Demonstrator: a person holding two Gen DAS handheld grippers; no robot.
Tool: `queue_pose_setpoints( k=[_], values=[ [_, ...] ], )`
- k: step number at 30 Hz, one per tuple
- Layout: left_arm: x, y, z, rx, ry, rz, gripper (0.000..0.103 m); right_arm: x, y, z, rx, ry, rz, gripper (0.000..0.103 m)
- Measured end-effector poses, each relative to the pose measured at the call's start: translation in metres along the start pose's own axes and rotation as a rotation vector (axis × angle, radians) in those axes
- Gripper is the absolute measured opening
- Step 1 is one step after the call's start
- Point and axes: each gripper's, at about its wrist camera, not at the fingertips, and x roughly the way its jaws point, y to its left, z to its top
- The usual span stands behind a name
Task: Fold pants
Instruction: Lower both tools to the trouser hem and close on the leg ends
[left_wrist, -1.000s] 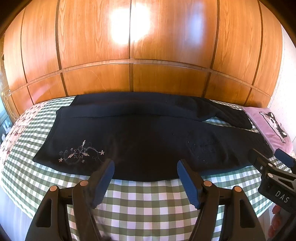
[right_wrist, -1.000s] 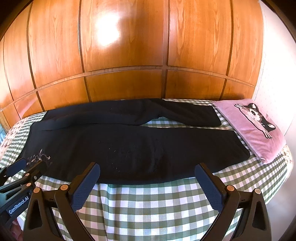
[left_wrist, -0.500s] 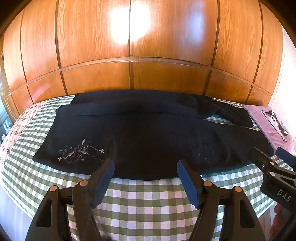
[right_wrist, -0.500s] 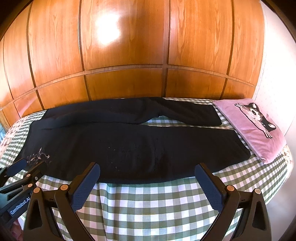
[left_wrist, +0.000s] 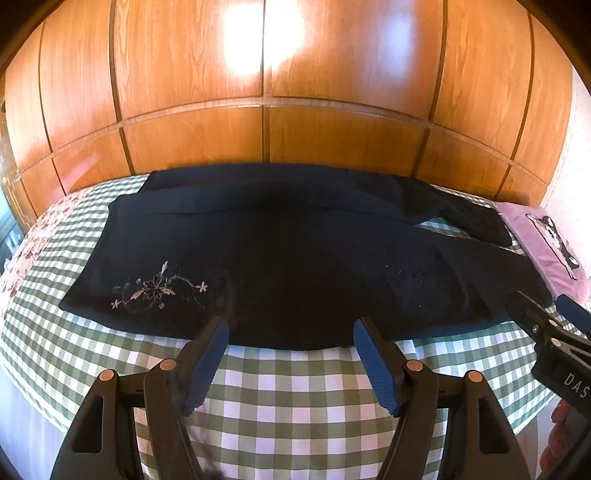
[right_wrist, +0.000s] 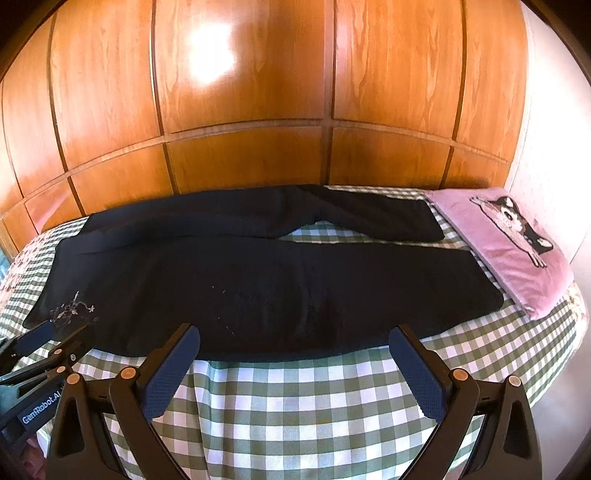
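Lying flat across a bed (left_wrist: 295, 384) with a green-and-white checked cover, the black pants (left_wrist: 295, 266) spread lengthwise from 9 o'clock to 3 o'clock in both wrist views, waist end at the left and leg ends at the right near a pink pillow (right_wrist: 509, 251) printed with a cat. One leg stretches along the near side, the other angles off toward 1 o'clock, with checked cloth showing in the gap between them. A pale floral embroidery (left_wrist: 159, 290) sits on the pants near the waist, at about 8 o'clock in the left wrist view. The left gripper (left_wrist: 291, 332) hovers at 6 o'clock just above the near edge of the pants, its blue-padded fingers (left_wrist: 207, 362) spread wide with nothing between them. The right gripper (right_wrist: 295, 343) hangs likewise at 6 o'clock over the near edge farther along the leg, its fingers (right_wrist: 417, 373) wide apart and empty. Each gripper shows in the other's view, at the lower corner. Behind the bed stands a glossy wooden panelled wall (right_wrist: 243, 103) with bright glare spots.
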Motion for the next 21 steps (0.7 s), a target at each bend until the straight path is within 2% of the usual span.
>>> queue_pose_setpoints(
  k=[8,11,14,15,17,21],
  values=[
    [0.020,0.014,-0.003,-0.033,0.067,-0.010,0.072,0.009,-0.007,-0.003,0.007,0.014,-0.005,0.103],
    [0.030,0.029,-0.004,-0.093,0.106,-0.079,0.072,0.017,-0.016,-0.004,0.029,0.023,0.014,0.103],
    [0.042,0.049,-0.006,-0.199,0.153,-0.168,0.072,0.027,-0.030,-0.006,0.082,0.045,0.081,0.103],
    [0.045,0.054,-0.007,-0.222,0.166,-0.177,0.072,0.031,-0.037,-0.008,0.108,0.058,0.102,0.103],
    [0.053,0.066,-0.008,-0.260,0.189,-0.166,0.071,0.037,-0.046,-0.012,0.145,0.081,0.110,0.103],
    [0.058,0.087,-0.010,-0.317,0.171,-0.138,0.071,0.055,-0.075,-0.021,0.295,0.151,0.170,0.103]
  ],
)
